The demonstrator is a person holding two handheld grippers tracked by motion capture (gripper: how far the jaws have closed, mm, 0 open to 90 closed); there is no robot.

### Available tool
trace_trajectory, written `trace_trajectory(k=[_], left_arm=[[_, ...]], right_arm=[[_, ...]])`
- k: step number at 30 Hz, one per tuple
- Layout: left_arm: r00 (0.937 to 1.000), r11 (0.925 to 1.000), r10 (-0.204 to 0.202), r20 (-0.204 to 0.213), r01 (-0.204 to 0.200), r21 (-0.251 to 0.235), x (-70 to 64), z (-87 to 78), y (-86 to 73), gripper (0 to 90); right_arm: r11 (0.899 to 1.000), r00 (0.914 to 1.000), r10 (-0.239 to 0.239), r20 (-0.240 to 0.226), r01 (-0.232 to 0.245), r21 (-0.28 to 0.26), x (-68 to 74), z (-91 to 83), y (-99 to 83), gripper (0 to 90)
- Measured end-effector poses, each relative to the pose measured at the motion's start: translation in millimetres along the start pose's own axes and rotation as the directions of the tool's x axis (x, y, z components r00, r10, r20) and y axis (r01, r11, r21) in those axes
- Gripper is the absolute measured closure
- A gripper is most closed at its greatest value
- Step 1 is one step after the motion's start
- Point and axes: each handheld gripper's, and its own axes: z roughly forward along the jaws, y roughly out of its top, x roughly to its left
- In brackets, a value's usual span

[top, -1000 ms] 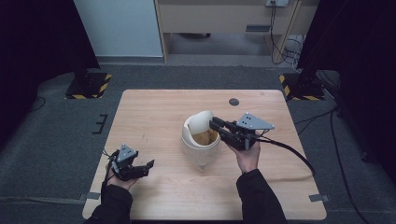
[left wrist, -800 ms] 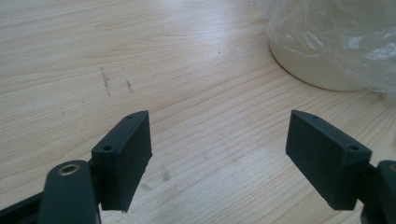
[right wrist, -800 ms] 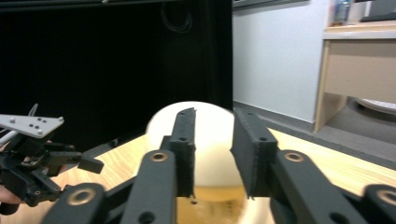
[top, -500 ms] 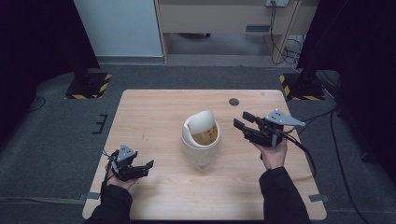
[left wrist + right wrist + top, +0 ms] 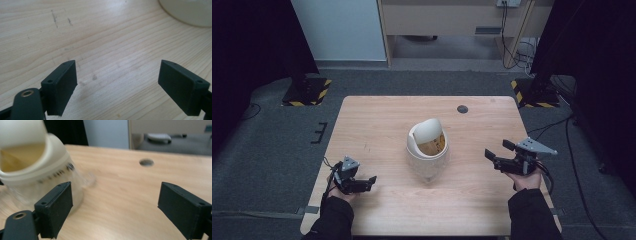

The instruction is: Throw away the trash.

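At frame right, the right gripper (image 5: pixel 495 154) has backed farther from the centre bin (image 5: pixel 427 150), jaws spread, empty. Left gripper (image 5: pixel 371 180), lower left, unmoved; its view shows jaws spread over bare table (image 5: pixel 105 45).

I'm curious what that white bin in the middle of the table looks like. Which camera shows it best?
The high view: the white bin stands whole at the table's middle, its swing lid tipped open. The right gripper view catches its upper part, blurred, at the left edge. The left gripper view gets just a sliver of its base.
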Motion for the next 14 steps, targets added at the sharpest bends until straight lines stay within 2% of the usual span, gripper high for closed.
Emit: trace_trajectory(k=[2,5,8,12,14], left_arm=[[1.0,0.9997,0.008,-0.001,-0.008,0.024,1.4,2.5,-0.9,14.1],[0.9997,0.9989,0.024,-0.003,-0.024,0.04,3.2,5.0,-2.3,13.3],[0.9993,0.9976,0.033,-0.014,-0.032,0.061,5.9,7.4,-3.7,11.7],[0.9993,0.9958,0.03,-0.023,-0.028,0.088,9.0,10.8,-6.5,9.6],[0.9992,0.9942,0.028,-0.028,-0.025,0.105,9.8,12.8,-7.5,9.2]], right_arm=[[0.999,0.9998,0.016,0.013,-0.017,0.038,-7.0,0.6,-8.2,9.6],[0.996,0.9989,0.002,0.046,-0.006,0.086,-16.3,2.6,-18.7,8.5],[0.989,0.9959,-0.009,0.09,-0.005,0.151,-26.0,4.4,-29.6,7.5],[0.98,0.9919,0.008,0.127,-0.033,0.196,-36.8,4.6,-39.9,5.9],[0.978,0.9916,0.007,0.129,-0.033,0.207,-38.2,4.9,-41.2,5.8]])
